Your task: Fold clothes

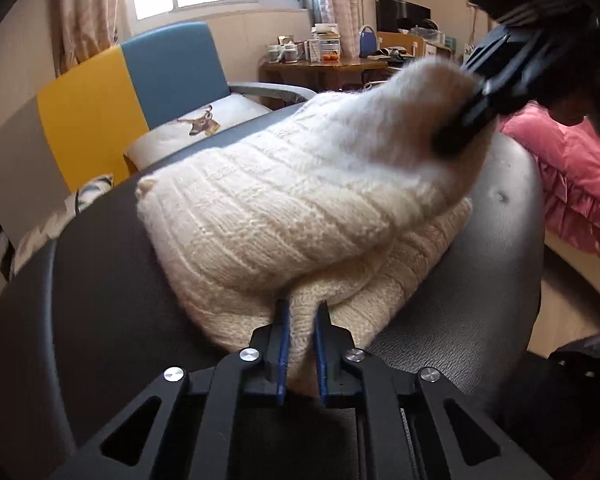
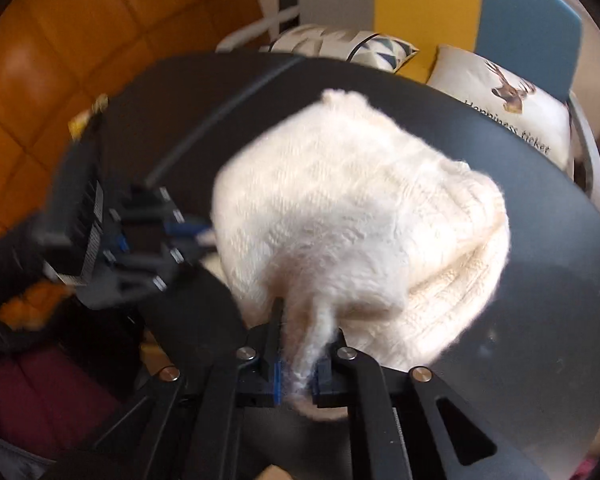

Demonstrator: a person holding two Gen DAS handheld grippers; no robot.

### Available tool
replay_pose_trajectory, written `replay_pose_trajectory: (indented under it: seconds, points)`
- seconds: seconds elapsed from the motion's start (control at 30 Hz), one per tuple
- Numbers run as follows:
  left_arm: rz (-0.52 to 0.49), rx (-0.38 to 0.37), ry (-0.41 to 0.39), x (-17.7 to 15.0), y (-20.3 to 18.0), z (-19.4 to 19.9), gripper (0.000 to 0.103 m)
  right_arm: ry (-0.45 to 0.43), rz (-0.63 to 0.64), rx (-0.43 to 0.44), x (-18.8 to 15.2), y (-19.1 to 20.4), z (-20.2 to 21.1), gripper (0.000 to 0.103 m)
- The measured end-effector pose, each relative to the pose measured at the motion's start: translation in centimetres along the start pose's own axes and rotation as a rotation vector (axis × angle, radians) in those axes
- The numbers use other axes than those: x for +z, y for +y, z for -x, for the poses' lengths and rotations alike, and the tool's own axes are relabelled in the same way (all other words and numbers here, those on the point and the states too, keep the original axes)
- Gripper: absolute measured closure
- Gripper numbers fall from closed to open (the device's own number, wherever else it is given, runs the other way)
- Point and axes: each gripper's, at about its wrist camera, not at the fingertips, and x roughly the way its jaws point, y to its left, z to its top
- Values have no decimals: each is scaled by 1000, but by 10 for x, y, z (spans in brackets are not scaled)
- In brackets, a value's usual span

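Observation:
A cream knitted sweater (image 1: pixel 284 216) lies bunched on a round black table (image 1: pixel 84 280). My left gripper (image 1: pixel 302 308) is shut on the near edge of the knit, which fills the gap between its blue pads. My right gripper (image 1: pixel 460 128) comes in from the upper right, shut on a far corner of the sweater and holding it lifted above the rest. In the right wrist view the sweater (image 2: pixel 352 208) is blurred; my right gripper (image 2: pixel 306 320) pinches a strand of it. The left gripper (image 2: pixel 204 236) grips the sweater's left edge there.
A blue and yellow armchair (image 1: pixel 140 88) with a deer-print cushion (image 1: pixel 204 120) stands beyond the table. A pink quilt (image 1: pixel 572 176) lies at the right. A cluttered wooden table (image 1: pixel 324 64) sits at the back. Orange floor tiles (image 2: pixel 40 80) show left of the black table (image 2: pixel 540 280).

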Motion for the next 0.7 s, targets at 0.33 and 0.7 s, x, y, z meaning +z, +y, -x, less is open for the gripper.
replay_pose_trajectory:
  seconds: [0.33, 0.7]
  points:
    - [-37, -23, -40, -19, 10, 43, 94, 26, -158, 55, -51, -34, -21, 98]
    - [-143, 15, 10, -40, 13, 45, 94, -79, -245, 174, -75, -38, -18, 98]
